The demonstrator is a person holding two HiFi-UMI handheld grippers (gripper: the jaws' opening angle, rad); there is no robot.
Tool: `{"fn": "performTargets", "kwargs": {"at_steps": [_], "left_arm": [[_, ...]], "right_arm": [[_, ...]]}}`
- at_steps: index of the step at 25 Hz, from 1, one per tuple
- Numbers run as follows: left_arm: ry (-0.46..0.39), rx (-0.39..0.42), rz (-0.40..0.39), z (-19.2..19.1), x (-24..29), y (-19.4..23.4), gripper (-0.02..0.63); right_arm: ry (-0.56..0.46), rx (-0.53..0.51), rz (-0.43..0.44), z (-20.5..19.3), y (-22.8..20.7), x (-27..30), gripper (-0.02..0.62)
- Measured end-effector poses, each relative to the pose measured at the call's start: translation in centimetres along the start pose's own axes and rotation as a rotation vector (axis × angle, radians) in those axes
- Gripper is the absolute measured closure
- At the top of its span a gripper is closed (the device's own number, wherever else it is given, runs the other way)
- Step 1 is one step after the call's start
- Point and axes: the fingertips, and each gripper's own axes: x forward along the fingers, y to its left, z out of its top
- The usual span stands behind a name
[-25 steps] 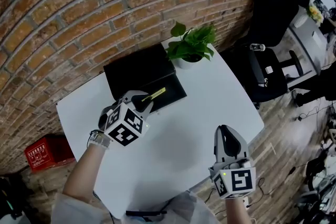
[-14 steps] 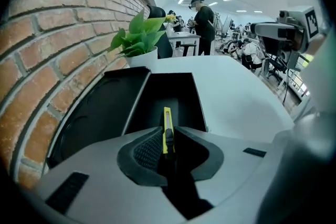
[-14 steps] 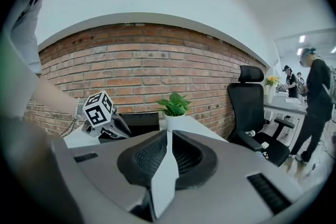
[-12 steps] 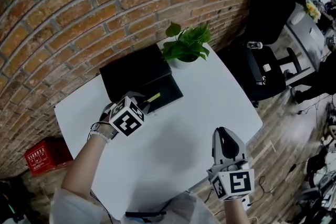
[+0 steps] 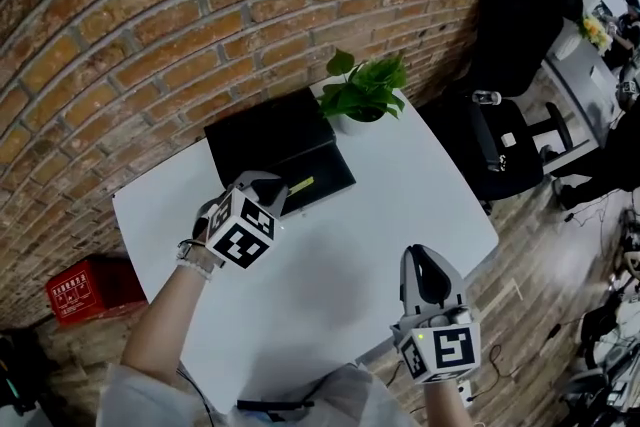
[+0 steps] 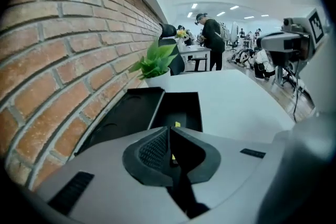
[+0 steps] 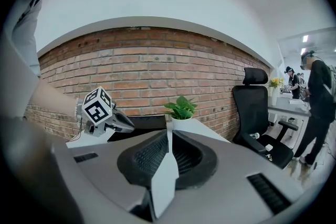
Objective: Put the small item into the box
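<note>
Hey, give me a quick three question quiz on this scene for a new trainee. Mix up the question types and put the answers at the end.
1. Multiple choice: what stands on the table next to the open black box?
A. a potted plant
B. a laptop
C. a coffee mug

2. True or false: the right gripper is reaching into the black box.

3. Fill in the blank: the yellow item sits between the jaws of the ___ gripper, its free end over the black box.

Key:
1. A
2. False. It hangs by the table's near edge, jaws together.
3. Left. The left gripper holds it.
</note>
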Motion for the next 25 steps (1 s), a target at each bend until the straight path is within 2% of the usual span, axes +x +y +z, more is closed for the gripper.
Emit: {"fn": "performTargets", "kwargs": {"at_steps": [5, 10, 16, 25], "left_arm": [[-0.158, -0.132, 0.065, 1.5, -6.4, 0.0, 0.580], [-0.315, -0.183, 0.228, 1.6, -14.9, 0.2, 0.583], [-0.439, -0.206, 0.375, 1.2, -24.6, -0.7, 0.583], [-0.550, -0.137, 0.462, 1.2, -34.1, -5.0, 0.583]], "right_arm": [[-0.039, -0.026, 0.047, 1.9, 3.2, -0.9, 0.536], [-0.097, -0.055, 0.100, 4.4, 6.7, -2.5, 0.536], [-0.153, -0.105, 0.156, 6.9, 11.0, -4.8, 0.536], [-0.234, -0.180, 0.204, 9.4, 15.9, -7.9, 0.535]]}}
